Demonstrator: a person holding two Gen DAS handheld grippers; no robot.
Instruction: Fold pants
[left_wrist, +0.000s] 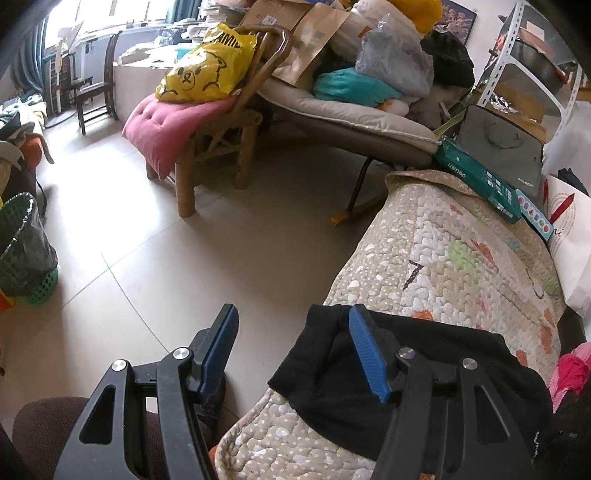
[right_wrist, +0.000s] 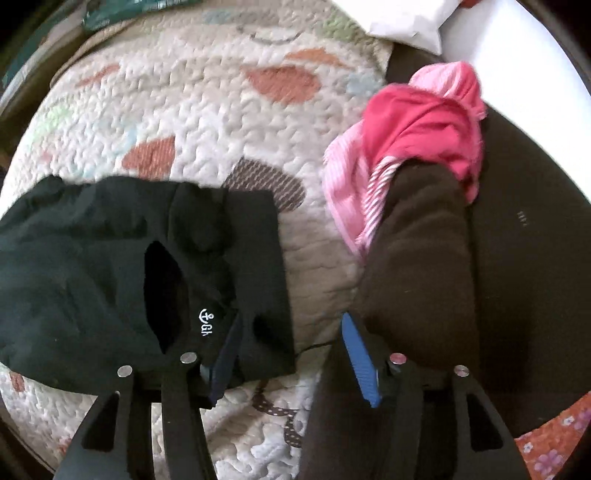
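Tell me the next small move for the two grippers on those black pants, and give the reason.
Probably close both grippers on the near edge of the black pants. Both are open: the left gripper sits at the pants' left corner, the right gripper at their right edge, neither holding cloth. The pants lie bunched on the quilted mat, so gripping comes before any fold.

Daylight from a window (left_wrist: 92, 22) falls on the pale tiled floor (left_wrist: 147, 229) beside a cluttered bamboo chair (left_wrist: 207, 147).
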